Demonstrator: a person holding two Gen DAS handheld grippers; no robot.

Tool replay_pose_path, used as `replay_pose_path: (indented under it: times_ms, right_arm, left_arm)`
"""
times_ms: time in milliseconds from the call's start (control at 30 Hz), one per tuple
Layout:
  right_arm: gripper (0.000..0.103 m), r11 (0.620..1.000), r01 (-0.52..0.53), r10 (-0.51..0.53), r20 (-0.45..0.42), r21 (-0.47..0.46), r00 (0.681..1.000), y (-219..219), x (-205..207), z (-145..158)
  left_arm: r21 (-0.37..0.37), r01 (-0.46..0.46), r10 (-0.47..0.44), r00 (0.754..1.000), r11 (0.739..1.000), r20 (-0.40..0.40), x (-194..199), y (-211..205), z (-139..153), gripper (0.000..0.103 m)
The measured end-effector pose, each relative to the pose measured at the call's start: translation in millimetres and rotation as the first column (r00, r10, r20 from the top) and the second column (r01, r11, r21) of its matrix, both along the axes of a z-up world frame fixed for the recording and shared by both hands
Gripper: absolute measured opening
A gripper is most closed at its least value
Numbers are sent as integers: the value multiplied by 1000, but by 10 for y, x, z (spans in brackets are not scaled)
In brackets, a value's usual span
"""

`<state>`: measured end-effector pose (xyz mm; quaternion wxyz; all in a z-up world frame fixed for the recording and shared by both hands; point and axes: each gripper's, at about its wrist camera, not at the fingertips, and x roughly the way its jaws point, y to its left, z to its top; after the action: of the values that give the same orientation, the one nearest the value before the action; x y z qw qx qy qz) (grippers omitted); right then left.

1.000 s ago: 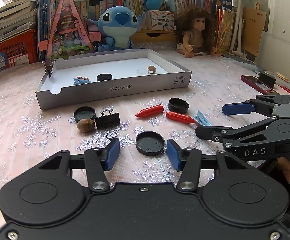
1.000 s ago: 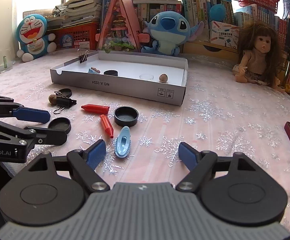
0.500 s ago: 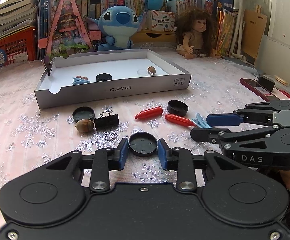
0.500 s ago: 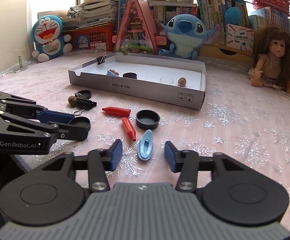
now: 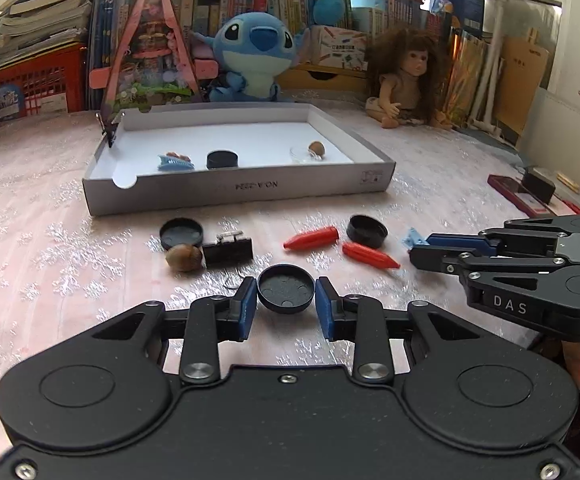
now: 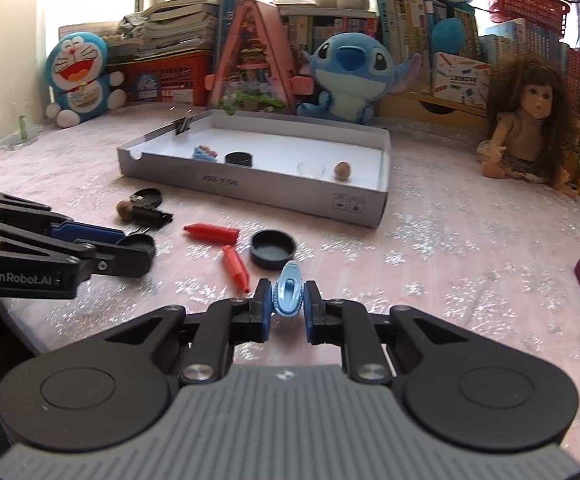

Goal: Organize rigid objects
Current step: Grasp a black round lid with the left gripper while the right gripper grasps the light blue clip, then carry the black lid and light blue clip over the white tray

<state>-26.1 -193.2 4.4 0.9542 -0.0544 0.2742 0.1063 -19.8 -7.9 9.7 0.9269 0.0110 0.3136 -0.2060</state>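
My left gripper (image 5: 286, 300) is shut on a black round cap (image 5: 286, 289), held just above the pink cloth. My right gripper (image 6: 285, 304) is shut on a light blue hair clip (image 6: 288, 289). A white cardboard tray (image 5: 234, 190) lies beyond, holding a blue clip (image 5: 174, 163), a black cap (image 5: 221, 159), a clear lid and a nut (image 5: 316, 148). On the cloth lie two red crayon-like pieces (image 5: 312, 238) (image 5: 370, 256), two more black caps (image 5: 181, 233) (image 5: 366, 230), a nut (image 5: 184, 258) and a black binder clip (image 5: 228, 250).
A Stitch plush (image 5: 254, 60), a doll (image 5: 408, 80), a pink toy house (image 5: 150, 52) and bookshelves stand behind the tray. A Doraemon toy (image 6: 78, 76) sits at the far left. A dark red phone (image 5: 518, 196) lies at the right.
Both grippers have closed: the left on the black cap, the right on the blue hair clip. Both objects now sit a little higher between the pads.
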Motion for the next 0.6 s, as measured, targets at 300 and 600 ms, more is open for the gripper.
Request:
replay_pose_path:
  times_ms: [300, 600]
  right_arm:
    - [20, 997, 77, -77, 35, 13, 996, -145, 171, 200]
    - [20, 995, 95, -97, 73, 18, 993, -167, 455, 373]
  left_arm:
    - [-22, -48, 49, 997, 999, 53, 141, 121, 236, 30]
    - [-23, -125, 127, 986, 992, 110, 517, 300, 455, 30]
